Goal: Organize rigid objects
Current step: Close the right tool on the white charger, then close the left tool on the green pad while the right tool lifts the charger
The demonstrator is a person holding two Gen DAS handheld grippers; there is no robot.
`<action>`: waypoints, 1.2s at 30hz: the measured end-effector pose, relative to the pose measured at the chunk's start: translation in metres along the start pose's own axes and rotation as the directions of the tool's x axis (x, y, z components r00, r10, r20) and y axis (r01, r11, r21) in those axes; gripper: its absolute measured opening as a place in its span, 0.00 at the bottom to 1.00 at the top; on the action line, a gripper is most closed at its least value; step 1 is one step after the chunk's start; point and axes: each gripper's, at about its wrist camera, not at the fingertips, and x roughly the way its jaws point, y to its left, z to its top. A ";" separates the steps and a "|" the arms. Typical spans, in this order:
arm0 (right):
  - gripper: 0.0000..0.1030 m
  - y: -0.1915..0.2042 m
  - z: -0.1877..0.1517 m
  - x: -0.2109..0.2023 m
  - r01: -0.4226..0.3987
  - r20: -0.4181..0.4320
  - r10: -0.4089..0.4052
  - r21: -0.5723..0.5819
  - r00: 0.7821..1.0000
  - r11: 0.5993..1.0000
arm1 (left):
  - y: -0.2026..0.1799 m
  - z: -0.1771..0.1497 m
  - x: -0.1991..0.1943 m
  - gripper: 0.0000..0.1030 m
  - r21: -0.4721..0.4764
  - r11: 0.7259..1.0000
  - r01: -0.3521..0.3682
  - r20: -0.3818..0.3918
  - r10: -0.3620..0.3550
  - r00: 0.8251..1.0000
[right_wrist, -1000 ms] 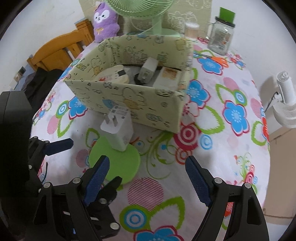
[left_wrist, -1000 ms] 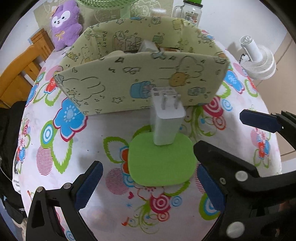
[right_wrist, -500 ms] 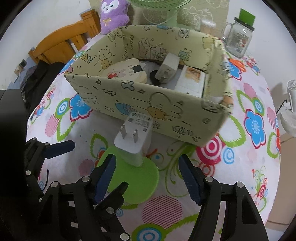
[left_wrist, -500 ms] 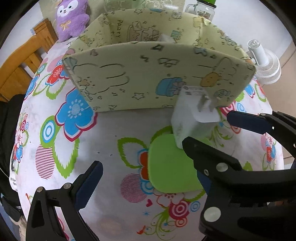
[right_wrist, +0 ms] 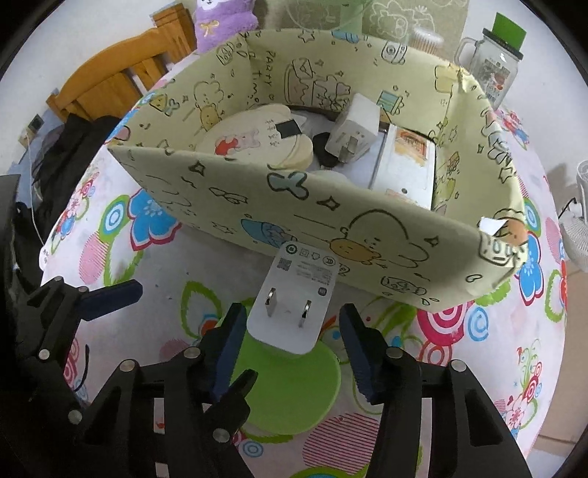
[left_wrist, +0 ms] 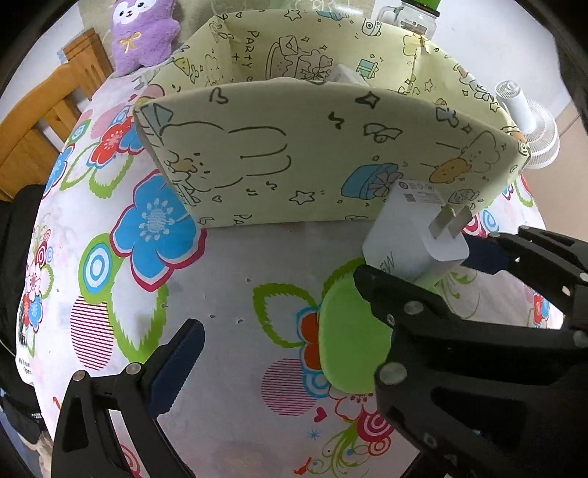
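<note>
A white charger plug (right_wrist: 294, 305) stands prongs-up on a green round pad (right_wrist: 290, 389), just in front of the cream cartoon-print fabric box (right_wrist: 330, 235). My right gripper (right_wrist: 294, 343) straddles the charger; its jaws are closing, with a thin gap still showing at each blue pad. In the left wrist view the charger (left_wrist: 411, 239) sits between the right gripper's fingers (left_wrist: 485, 253) at the right. My left gripper (left_wrist: 294, 342) hovers open over the tablecloth left of the green pad (left_wrist: 349, 349), holding nothing. Its right finger is hidden behind the right gripper.
Inside the box lie a round cream case (right_wrist: 257, 139), another white charger (right_wrist: 356, 128), a white carton (right_wrist: 408, 161) and a black item. A purple plush (left_wrist: 143, 33), a glass jar (right_wrist: 492, 70), a wooden chair (right_wrist: 110, 84) and a white fan (left_wrist: 529, 125) ring the flowered table.
Both grippers moved toward the box. The right gripper's jaws narrowed from wide open to close around the charger. In the left wrist view the charger slid to the right.
</note>
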 end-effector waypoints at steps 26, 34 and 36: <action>0.29 -0.013 -0.008 0.004 0.008 -0.003 -0.008 0.051 1.000 0.999 | 0.000 0.008 -0.002 0.99 0.035 0.999 -0.002 -0.005 0.002 1.000; 0.29 -0.032 -0.024 -0.008 0.029 0.009 -0.030 0.084 0.999 0.996 | -0.015 0.012 0.000 0.99 0.057 0.998 -0.017 0.001 0.017 1.000; 0.29 -0.038 -0.029 -0.012 0.034 0.014 -0.036 0.093 0.999 0.995 | -0.018 0.012 0.000 0.99 0.057 0.998 -0.017 0.003 0.017 1.000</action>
